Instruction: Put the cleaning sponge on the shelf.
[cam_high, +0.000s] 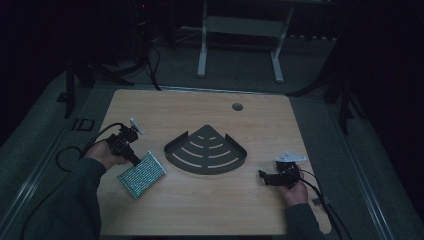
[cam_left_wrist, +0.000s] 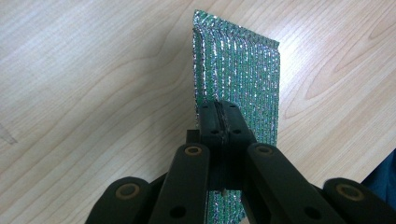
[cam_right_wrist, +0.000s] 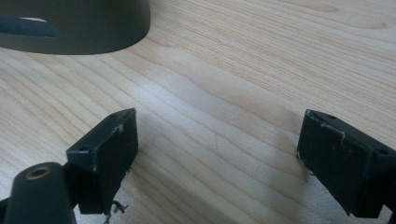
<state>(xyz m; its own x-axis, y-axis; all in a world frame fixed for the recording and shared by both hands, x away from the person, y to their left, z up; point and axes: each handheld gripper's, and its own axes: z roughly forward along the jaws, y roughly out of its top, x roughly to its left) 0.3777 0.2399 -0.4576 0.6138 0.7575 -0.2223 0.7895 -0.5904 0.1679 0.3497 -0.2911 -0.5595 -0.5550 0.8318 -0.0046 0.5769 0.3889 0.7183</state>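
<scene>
One sponge (cam_left_wrist: 238, 84) hung pinched in the left gripper (cam_left_wrist: 219, 126), left of the rack (cam_high: 206, 151); right gripper (cam_right_wrist: 217, 154) gaped empty.

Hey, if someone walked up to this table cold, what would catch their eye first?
Probably the glittery green scouring pad, clamped at its edge in the left gripper at the table's left side. Next, the dark fan-shaped slotted corner shelf lying mid-table. The right gripper rests open on bare wood at the right, holding nothing.
</scene>
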